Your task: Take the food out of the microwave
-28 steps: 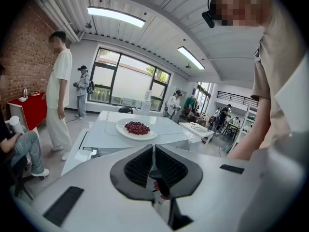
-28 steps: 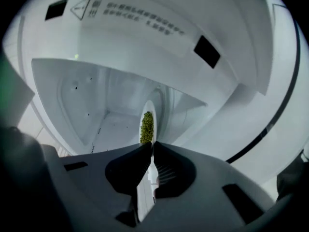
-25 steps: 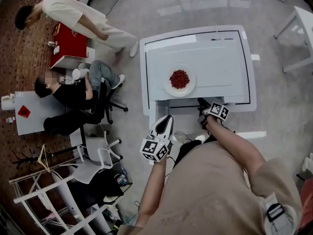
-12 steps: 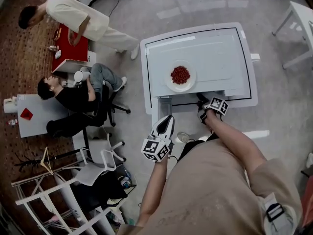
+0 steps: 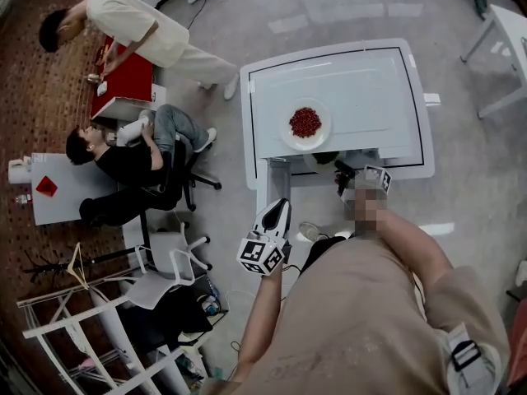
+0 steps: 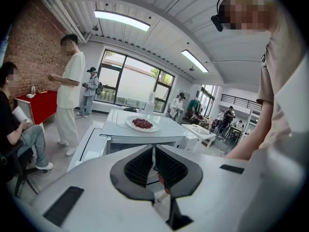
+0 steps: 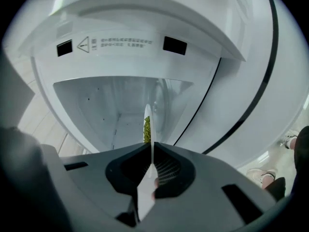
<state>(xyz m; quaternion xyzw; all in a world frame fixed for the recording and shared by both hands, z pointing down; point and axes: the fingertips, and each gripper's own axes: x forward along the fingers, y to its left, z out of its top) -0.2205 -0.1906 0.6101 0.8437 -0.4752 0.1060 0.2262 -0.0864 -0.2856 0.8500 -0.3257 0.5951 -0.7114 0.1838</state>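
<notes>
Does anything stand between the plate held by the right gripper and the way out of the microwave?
Nothing visible does. The right gripper is shut on the rim of the plate, and the microwave opening around it is clear.

Bright, even daylight; ceiling strip lights (image 6: 121, 21) glare; fisheye edges warped, vignetted.
</notes>
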